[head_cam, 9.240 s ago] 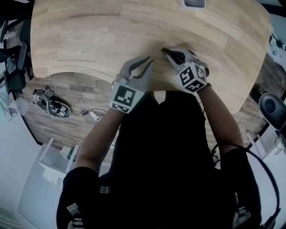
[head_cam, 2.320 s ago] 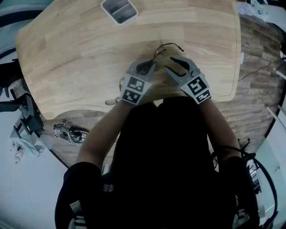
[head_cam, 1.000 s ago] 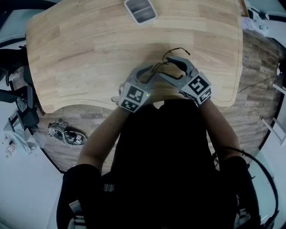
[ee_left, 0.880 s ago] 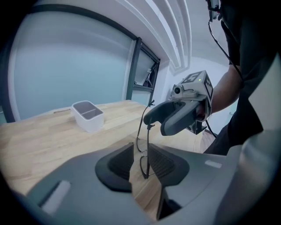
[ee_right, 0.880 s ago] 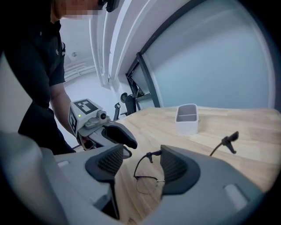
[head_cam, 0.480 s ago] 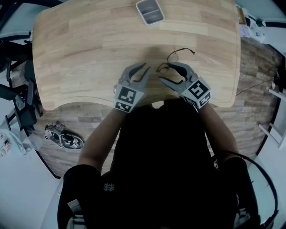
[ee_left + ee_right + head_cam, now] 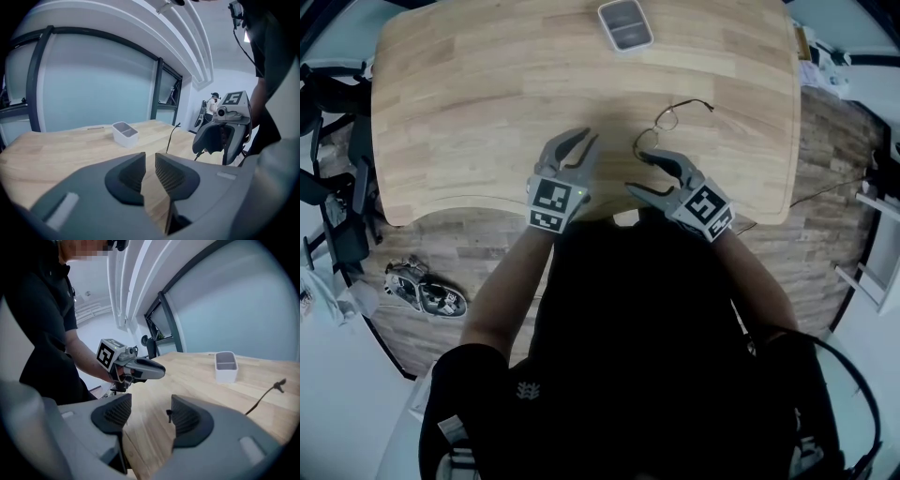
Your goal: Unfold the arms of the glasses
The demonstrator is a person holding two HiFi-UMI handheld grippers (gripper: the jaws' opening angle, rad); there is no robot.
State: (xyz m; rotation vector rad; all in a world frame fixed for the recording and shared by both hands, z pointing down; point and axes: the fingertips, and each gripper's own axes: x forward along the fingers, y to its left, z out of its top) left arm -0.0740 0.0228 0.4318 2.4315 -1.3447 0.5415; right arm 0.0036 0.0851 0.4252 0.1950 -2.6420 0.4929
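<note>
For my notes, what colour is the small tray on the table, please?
The tray is white, clearest in the right gripper view.

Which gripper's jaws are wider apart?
The right gripper: its jaws stand well apart. On the left gripper they have just been closing to a slit, nothing between.

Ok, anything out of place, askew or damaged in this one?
Nothing stands out. The glasses lie on the table with their arms spread and look intact as far as the views show. The white tray sits upright near the far edge. Nothing is spilled.
</note>
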